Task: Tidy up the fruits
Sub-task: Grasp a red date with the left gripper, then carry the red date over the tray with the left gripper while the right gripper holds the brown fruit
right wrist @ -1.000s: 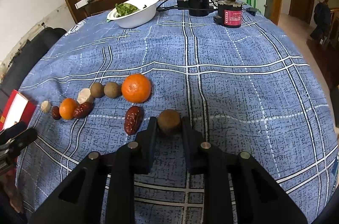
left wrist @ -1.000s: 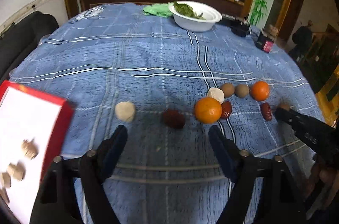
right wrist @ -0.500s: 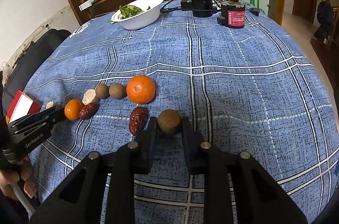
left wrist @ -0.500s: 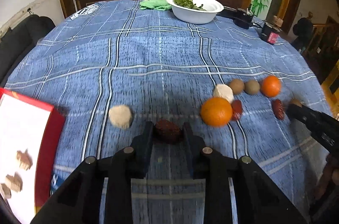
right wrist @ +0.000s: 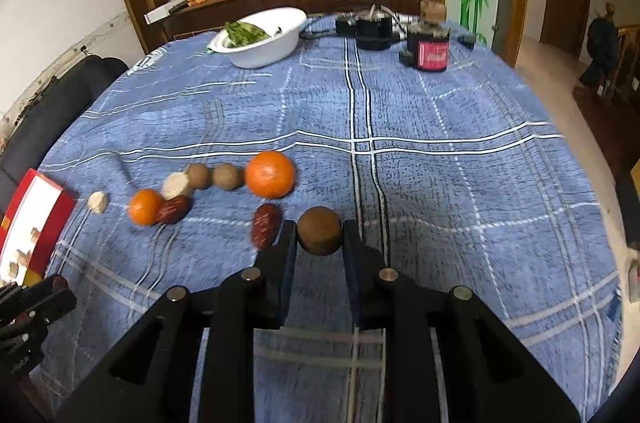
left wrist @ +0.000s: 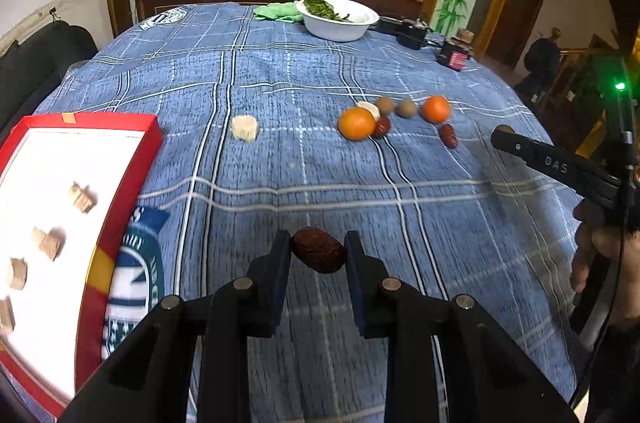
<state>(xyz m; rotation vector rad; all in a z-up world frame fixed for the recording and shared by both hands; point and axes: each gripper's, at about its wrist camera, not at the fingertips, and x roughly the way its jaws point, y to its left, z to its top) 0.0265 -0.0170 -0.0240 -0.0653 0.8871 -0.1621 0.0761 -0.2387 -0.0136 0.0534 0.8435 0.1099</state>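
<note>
A round worktop (left wrist: 280,71) under a blue checked cloth fills a dim, wood-panelled room, with a white bowl (left wrist: 338,21) of greens at its far side. The left claw (left wrist: 318,255) is clamped on a dark red date (left wrist: 318,256), which hangs between the pads, to the right of the red tray (left wrist: 132,159) with its white floor and small brown cubes. The right claw (right wrist: 319,237) is closed on a round brown fruit (right wrist: 319,231), just in front of the big orange (right wrist: 270,174) and beside another date (right wrist: 265,225). The remaining fruit lies in a loose row left of that orange. The date looks light, wrinkled and slightly soft, so a gentle pinch across its short middle should do; the brown fruit seems firm, smooth-shelled and apt to roll, so it is best gripped across its widest part.
</note>
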